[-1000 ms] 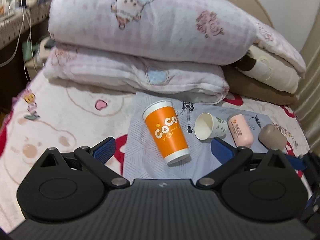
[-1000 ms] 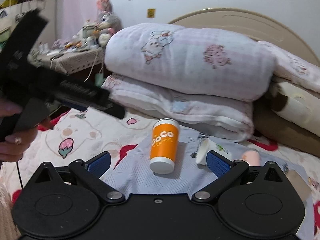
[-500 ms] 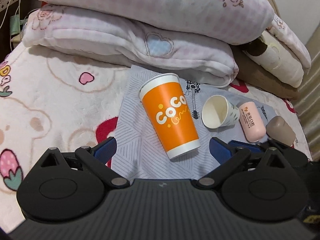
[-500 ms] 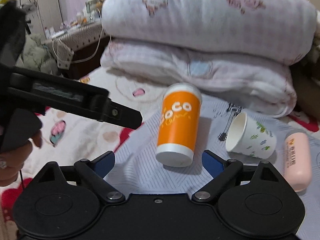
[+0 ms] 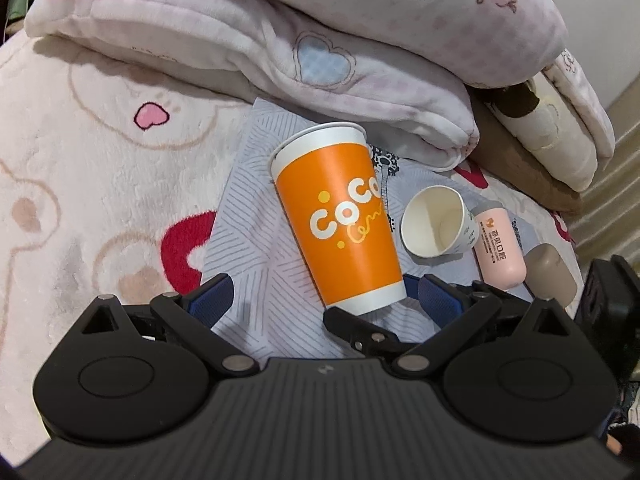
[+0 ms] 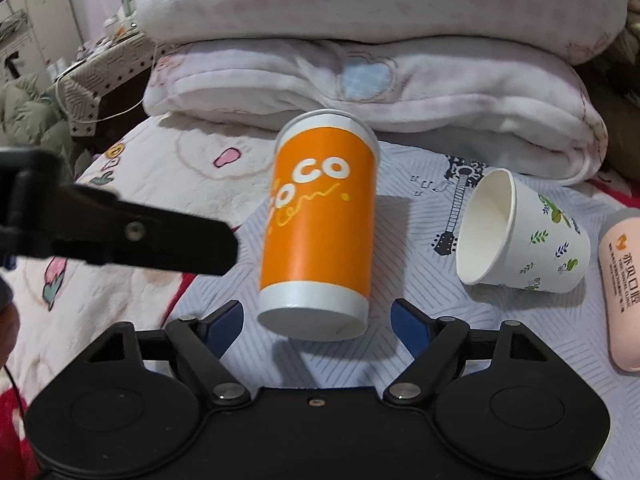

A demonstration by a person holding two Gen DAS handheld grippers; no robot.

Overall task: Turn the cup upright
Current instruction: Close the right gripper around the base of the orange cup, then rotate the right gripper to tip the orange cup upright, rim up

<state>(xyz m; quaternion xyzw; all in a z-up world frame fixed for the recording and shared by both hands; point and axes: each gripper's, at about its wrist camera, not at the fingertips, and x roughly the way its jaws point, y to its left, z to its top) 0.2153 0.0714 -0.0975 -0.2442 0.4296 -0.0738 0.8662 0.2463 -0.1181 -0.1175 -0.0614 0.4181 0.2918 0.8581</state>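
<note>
An orange "CoCo" paper cup point(image 5: 344, 216) lies on its side on a grey striped cloth point(image 5: 256, 240), its base toward me and its mouth toward the pillows; it also shows in the right wrist view point(image 6: 320, 224). My left gripper point(image 5: 320, 300) is open, its fingers either side of the cup's base without touching. My right gripper point(image 6: 318, 320) is open just in front of the cup's base. The right gripper's finger point(image 5: 360, 326) shows under the cup base in the left wrist view. The left gripper point(image 6: 120, 236) crosses the left of the right wrist view.
A small white leaf-print cup point(image 6: 524, 236) lies on its side right of the orange cup. A pink bottle point(image 5: 498, 248) and a brown capsule point(image 5: 550, 276) lie further right. Folded pink blankets point(image 5: 280, 52) are stacked behind. A bedside table point(image 6: 92, 80) stands at left.
Both grippers have moved forward and down toward the orange cup, which now sits between their open fingers. The cup has not moved.
</note>
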